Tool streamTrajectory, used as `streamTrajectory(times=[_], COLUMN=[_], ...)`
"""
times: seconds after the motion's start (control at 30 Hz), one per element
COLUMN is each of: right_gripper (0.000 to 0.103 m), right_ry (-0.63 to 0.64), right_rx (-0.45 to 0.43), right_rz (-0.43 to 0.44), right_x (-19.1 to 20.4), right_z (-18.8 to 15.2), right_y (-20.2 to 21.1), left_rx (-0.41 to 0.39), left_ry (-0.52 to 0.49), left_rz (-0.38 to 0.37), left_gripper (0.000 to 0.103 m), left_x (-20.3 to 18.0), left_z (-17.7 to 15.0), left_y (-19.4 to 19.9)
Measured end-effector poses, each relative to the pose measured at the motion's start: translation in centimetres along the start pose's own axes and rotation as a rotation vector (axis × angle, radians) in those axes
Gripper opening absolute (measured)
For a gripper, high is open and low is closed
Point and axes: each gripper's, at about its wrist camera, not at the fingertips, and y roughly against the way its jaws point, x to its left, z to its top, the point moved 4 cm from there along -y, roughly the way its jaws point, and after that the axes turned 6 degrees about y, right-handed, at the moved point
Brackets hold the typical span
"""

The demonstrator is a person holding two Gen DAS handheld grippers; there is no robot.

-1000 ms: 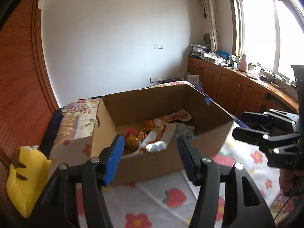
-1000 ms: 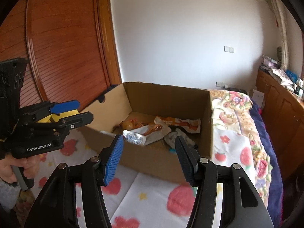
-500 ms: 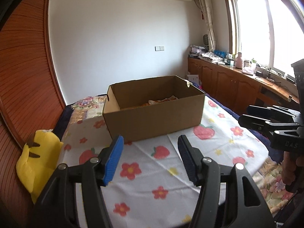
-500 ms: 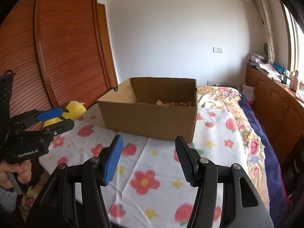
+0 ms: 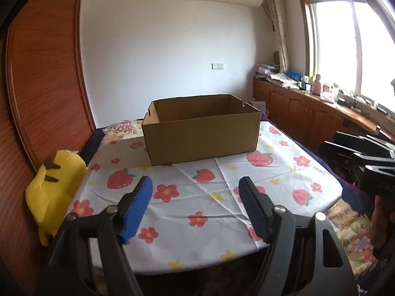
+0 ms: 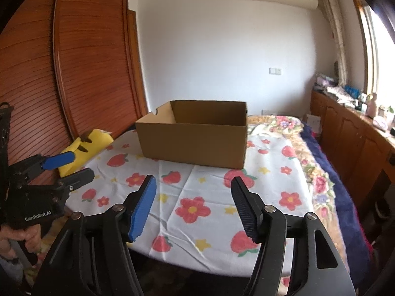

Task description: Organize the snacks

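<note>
Left wrist view: the left gripper (image 5: 195, 204) fills the bottom of the frame with nothing between its blue pads, and its jaws are opening. The box (image 5: 201, 129) sits dead center, well beyond the fingertips, on a round table with a strawberry cloth (image 5: 284, 172). From this low angle you can't see inside it, so no snacks are visible. A yellow plush (image 5: 53, 187) is at the left edge, and the right gripper (image 5: 358, 155) pokes in from the right edge.

Right wrist view: same deal. The right gripper (image 6: 193, 204) is at bottom center, its jaws are opening too, and it's empty. The box (image 6: 193, 137) is a bit above center, apart from both tools. The left gripper (image 6: 66, 166) shows at lower left, held by a hand (image 6: 18, 240).

My guess on handling: plain corrugated cardboard, so stiff enough but light, and it'll likely slide on that cloth if nudged. The walls are thin, so pinching the top rim of a side wall looks like the easy hold; there's a small notch in the rim on the end walls. Squeeze too hard and the wall may buckle.
</note>
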Motion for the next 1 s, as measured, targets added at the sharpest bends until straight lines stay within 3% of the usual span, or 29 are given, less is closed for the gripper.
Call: streamTrajectory(times=[0.1, 0.23, 0.37, 1.0], right_gripper=[0.076, 0.088, 0.091, 0.096], right_ry=[-0.007, -0.020, -0.047, -0.062], right_rx=[-0.015, -0.017, 0.008, 0.003], right_rz=[-0.026, -0.033, -0.046, -0.116], right_x=[0.0, 0.0, -0.2, -0.5], right_z=[-0.6, -1.5, -2.5, -3.8], right_y=[0.6, 0.5, 0.0, 0.4], left_rx=[0.006, 0.005, -0.007, -0.052], left_ry=[-0.002, -0.017, 0.020, 0.032], left_rz=[0.037, 0.072, 0.076, 0.156], left_gripper=[0.076, 0.090, 0.102, 0.103], left_x=[0.2, 0.3, 0.9, 0.9], left_z=[-0.9, -1.9, -2.7, -3.7], left_y=[0.1, 0.2, 0.8, 2.7])
